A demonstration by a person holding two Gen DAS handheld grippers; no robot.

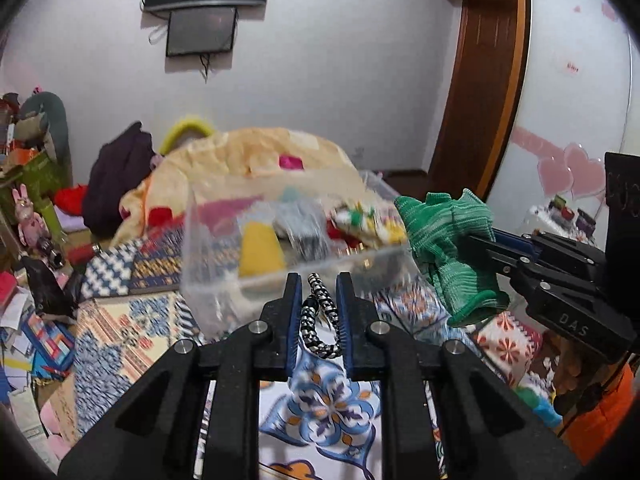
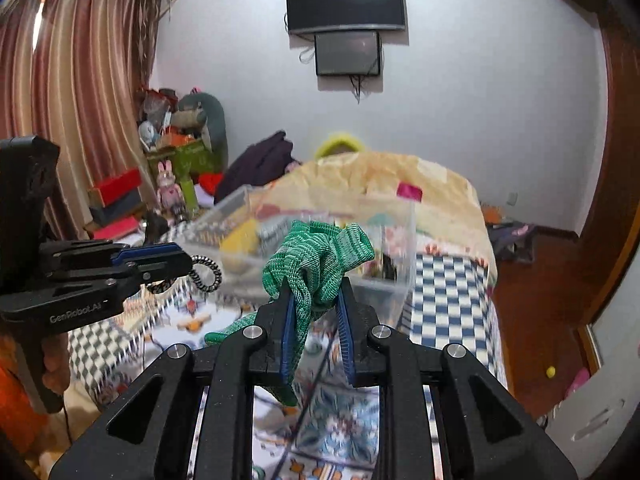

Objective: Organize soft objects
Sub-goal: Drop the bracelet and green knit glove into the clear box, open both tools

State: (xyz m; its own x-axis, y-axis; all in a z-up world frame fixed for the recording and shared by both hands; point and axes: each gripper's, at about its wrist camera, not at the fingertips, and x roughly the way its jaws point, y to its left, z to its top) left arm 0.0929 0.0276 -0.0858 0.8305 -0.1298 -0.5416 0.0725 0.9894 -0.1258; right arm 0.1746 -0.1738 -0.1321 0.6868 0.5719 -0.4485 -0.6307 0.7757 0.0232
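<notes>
My left gripper is shut on a black-and-white braided hair tie, held above the patterned bedspread just in front of a clear plastic bin. The bin holds several soft items, among them a yellow one. My right gripper is shut on a green knitted cloth, held in the air near the bin. In the left wrist view the right gripper and the cloth are at the right. In the right wrist view the left gripper and the hair tie are at the left.
The bin sits on a bed with a patterned bedspread. A cream quilt is heaped behind it. Boxes, toys and clutter crowd the left side. A wooden door frame and the floor are at the right.
</notes>
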